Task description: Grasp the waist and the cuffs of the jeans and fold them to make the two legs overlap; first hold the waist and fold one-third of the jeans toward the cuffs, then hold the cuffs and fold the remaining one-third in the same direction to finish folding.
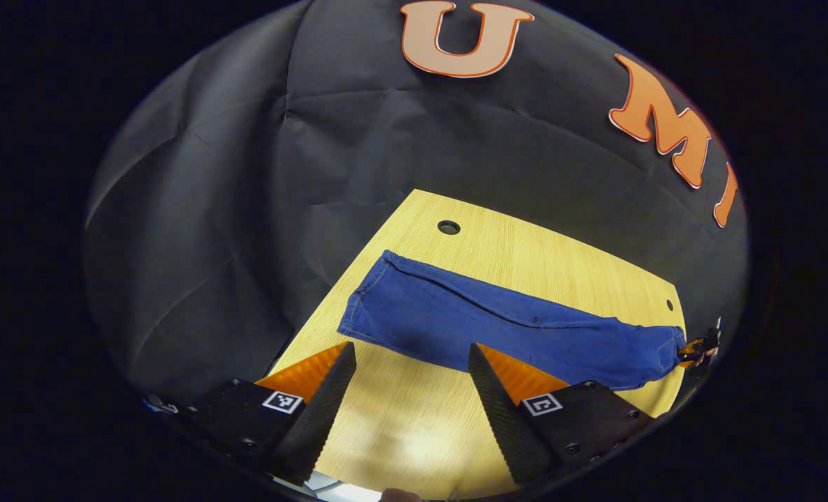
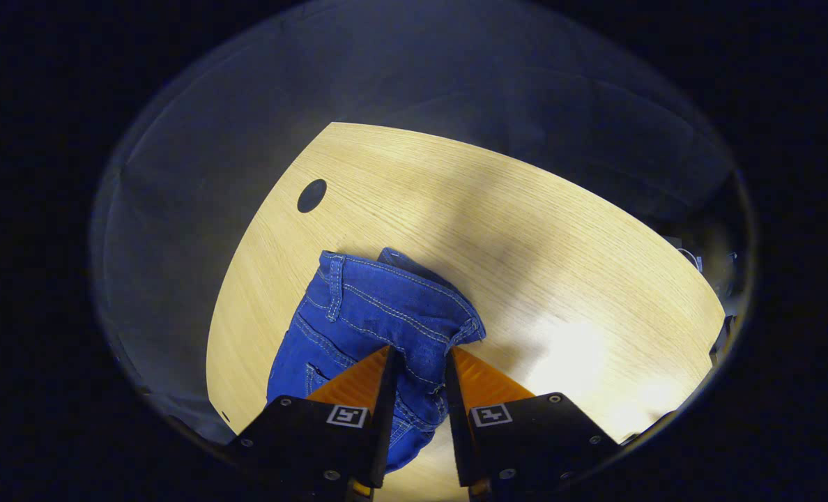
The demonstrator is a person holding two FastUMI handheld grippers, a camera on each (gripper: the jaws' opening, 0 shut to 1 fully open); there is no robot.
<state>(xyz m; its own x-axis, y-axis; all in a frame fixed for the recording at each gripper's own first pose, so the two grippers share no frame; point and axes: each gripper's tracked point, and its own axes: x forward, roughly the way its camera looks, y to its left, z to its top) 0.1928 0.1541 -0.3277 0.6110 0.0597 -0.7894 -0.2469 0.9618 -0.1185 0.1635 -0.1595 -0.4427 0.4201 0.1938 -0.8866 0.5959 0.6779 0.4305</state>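
Readable text: none that can be made out.
Left gripper point(image 1: 411, 352): a small square black-and-white coded marker point(image 1: 282, 401) on one finger body and another point(image 1: 541, 404) on the other; patterns, not letters or numbers.
Right gripper point(image 2: 419, 359): the same kind of square marker on each finger body point(image 2: 346, 415) point(image 2: 491, 415); again no words.
Jeans point(image 2: 379, 314): stitching, no legible tag or brand.

We saw the jeans point(image 1: 497, 324) stretched across the table point(image 1: 525, 254), waist end between the right gripper point(image 2: 419, 359) fingers.
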